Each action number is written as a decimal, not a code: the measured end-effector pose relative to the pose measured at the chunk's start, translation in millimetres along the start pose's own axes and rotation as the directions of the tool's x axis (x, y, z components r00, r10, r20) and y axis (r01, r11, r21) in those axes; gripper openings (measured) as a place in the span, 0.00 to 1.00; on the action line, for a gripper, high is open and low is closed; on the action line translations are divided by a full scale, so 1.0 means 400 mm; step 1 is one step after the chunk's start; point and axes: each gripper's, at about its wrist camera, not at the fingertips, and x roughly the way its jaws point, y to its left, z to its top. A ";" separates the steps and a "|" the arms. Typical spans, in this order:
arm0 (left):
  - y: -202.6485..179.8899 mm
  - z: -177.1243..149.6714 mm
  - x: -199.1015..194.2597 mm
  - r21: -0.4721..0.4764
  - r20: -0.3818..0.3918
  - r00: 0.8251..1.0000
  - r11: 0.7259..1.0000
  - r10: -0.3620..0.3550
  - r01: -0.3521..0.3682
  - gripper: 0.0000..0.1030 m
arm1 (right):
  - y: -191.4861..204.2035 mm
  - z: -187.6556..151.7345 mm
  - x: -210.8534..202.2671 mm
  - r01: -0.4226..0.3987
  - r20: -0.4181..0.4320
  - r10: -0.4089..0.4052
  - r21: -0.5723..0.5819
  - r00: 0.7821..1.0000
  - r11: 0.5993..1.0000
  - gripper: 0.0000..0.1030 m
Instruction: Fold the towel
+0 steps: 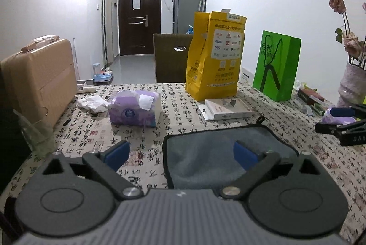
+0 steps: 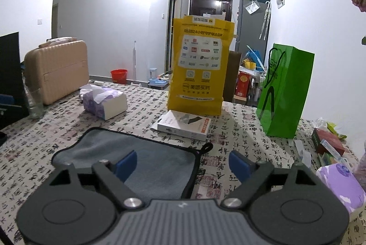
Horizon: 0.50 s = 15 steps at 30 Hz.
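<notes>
The grey towel point(image 1: 219, 153) lay flat on the calligraphy-print tablecloth point(image 1: 183, 107), black-edged, its hanging loop point(image 2: 205, 147) at the far right corner; the left gripper point(image 1: 181, 154) hung above the towel's left edge, jaws spread wide and holding nothing, one blue pad point(image 1: 246, 158) over the cloth; the right gripper point(image 2: 183, 163) straddled the right edge, likewise wide apart and empty; at twelve o'clock beyond the towel stood a yellow bag point(image 2: 197, 66) with a white box point(image 2: 183, 124) before it; at two o'clock a green bag point(image 2: 286, 89); at ten o'clock a tissue pack point(image 1: 135, 108).
</notes>
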 end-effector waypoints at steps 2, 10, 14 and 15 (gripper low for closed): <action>-0.003 -0.012 -0.022 0.000 0.006 1.000 1.000 0.001 -0.001 0.96 | 0.008 -0.004 -0.018 -0.004 0.003 0.004 0.006 1.000 1.000 0.85; -0.024 -0.079 -0.132 -0.012 0.081 0.996 0.999 0.036 -0.035 0.98 | 0.049 -0.051 -0.121 -0.018 0.037 0.017 0.021 0.999 1.000 0.87; -0.041 -0.125 -0.172 -0.023 0.081 0.996 0.999 0.029 -0.027 0.98 | 0.068 -0.091 -0.166 -0.017 0.036 0.016 0.030 0.999 0.999 0.87; -0.045 -0.135 -0.182 -0.020 0.084 0.996 0.999 0.030 -0.029 0.98 | 0.072 -0.100 -0.177 -0.022 0.035 0.020 0.033 0.999 0.999 0.87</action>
